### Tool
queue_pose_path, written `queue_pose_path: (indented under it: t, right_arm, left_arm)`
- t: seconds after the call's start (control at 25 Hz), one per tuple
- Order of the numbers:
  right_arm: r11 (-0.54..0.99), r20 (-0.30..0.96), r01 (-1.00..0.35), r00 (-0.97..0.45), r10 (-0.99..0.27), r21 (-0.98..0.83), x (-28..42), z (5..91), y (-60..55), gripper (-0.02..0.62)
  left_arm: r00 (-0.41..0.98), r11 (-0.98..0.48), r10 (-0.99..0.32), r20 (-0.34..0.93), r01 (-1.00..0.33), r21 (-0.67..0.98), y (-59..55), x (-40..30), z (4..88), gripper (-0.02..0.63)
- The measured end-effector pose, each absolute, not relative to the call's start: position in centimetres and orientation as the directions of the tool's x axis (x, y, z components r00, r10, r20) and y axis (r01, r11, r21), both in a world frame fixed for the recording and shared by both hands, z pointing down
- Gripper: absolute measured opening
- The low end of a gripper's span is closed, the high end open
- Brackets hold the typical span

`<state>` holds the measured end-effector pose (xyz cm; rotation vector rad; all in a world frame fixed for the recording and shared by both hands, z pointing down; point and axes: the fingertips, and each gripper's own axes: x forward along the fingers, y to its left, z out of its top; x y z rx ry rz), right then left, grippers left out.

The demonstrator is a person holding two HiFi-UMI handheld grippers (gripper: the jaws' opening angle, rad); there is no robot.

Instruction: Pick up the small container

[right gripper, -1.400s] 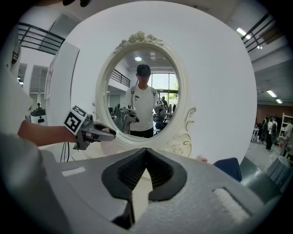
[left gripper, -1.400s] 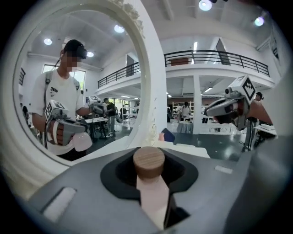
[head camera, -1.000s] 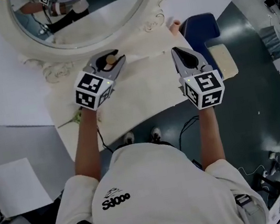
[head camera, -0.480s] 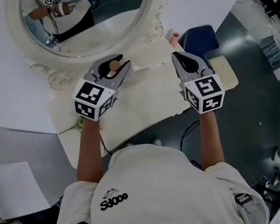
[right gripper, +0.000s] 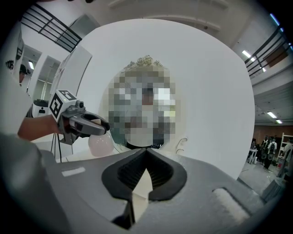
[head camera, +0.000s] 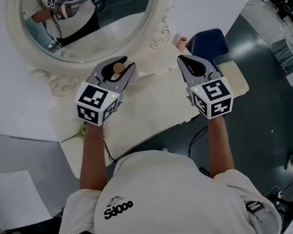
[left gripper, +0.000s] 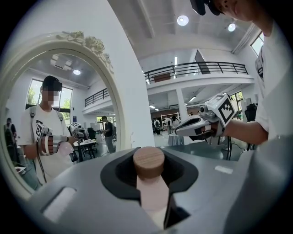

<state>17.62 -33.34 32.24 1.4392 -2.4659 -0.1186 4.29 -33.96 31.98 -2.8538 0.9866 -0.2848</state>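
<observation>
well, at the upper left of centre in the head view your left gripper (head camera: 123,69) has the small container (head camera: 118,67) between its jaws. they are part-way closed on the slim pink neck just under the wooden cap (left gripper: 148,161), in front of the oval mirror (head camera: 166,10). the round pink body (right gripper: 100,144) hangs below the jaws. i cannot tell whether its base is clear of the cream tabletop (head camera: 150,107).

it looks small and light, stiff and smooth, so probably slippery and perhaps breakable. the neck seems the best place to hold: the wider cap above should stop it sliding down, whereas the bulb would likely squirt out. squeeze gently and keep it upright.

right of centre, your right gripper (head camera: 190,62) has its jaws closed together on nothing.
</observation>
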Motion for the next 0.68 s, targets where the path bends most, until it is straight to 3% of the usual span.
queue_pose_path:
  t: [0.68]
  right_arm:
    - [0.518,0.214,-0.831,-0.479,-0.852,0.201,17.61,32.78,-34.25,0.002]
  left_arm:
    - [0.752,-0.767,-0.641,0.154,-0.623,-0.153,-34.97,4.14,32.44,0.123]
